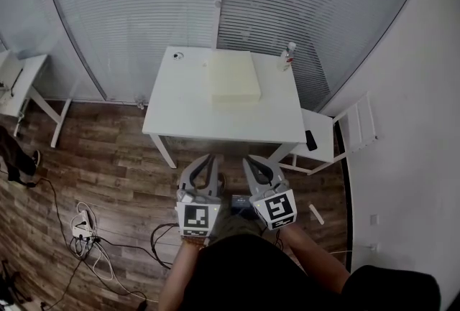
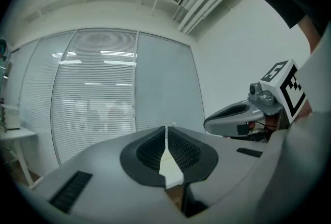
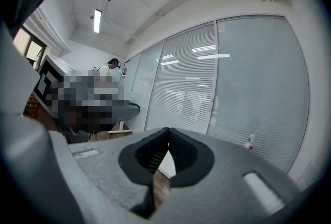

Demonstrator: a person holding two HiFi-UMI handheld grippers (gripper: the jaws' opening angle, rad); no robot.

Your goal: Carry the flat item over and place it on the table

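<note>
Cream flat item [image 1: 234, 76] on table [image 1: 180, 112], long axis running away; left gripper [image 1: 209, 159], right gripper [image 1: 252, 160] closed.

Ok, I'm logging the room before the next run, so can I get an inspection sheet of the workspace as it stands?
Surface: white table, standing on a wood floor.
Job's things: flat cream slab, lying on the table's far half.
Clutter: spray bottle at the far right corner; small round object at the far left.
Grippers: left gripper and right gripper, tongs shut on nothing, held short of the table.
Cables: power strip with cords on the floor, left.
Surroundings: white chair right of the table; blinds behind.
</note>
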